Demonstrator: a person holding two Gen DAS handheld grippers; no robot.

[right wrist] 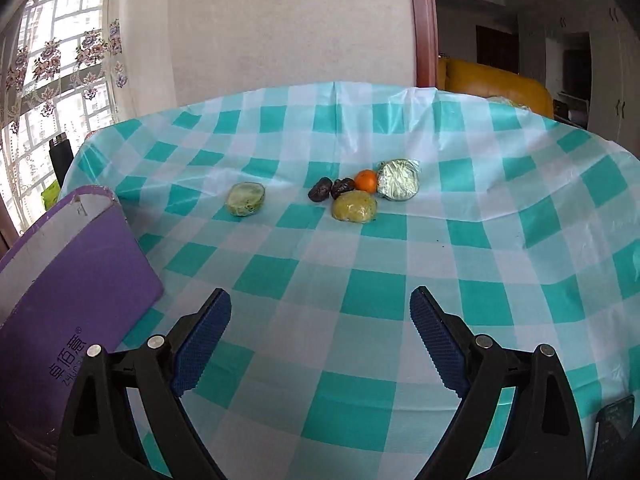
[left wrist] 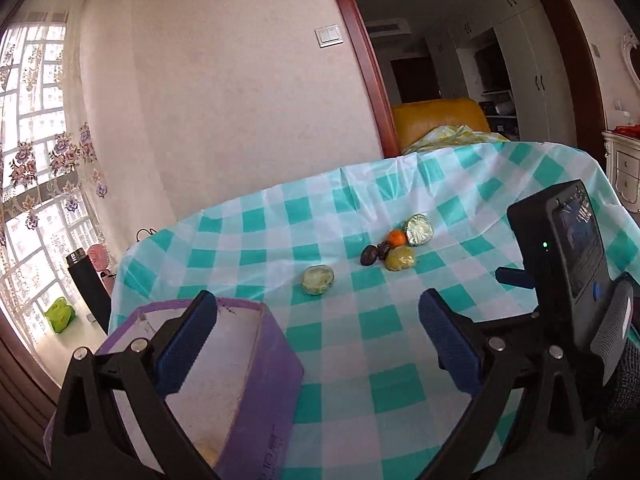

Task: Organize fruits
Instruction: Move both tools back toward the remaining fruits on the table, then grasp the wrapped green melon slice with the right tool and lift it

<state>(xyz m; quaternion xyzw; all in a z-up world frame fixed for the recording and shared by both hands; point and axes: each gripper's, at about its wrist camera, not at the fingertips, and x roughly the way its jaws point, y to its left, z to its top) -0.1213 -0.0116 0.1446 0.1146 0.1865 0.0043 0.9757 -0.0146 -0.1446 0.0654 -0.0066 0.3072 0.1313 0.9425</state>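
Several fruits lie mid-table on the checked cloth: a wrapped green half fruit alone on the left, then a cluster of two dark fruits, an orange, a wrapped yellow-green fruit and a wrapped pale green fruit. They also show in the left wrist view, the green half and the cluster. A purple box stands at the near left, open-topped. My left gripper is open and empty, its left finger over the box. My right gripper is open and empty, short of the fruits.
The right gripper's black body sits at the right of the left wrist view. The purple box's side is left of my right gripper. A dark phone-like object lies at the near right table edge. A wall and window are beyond the table.
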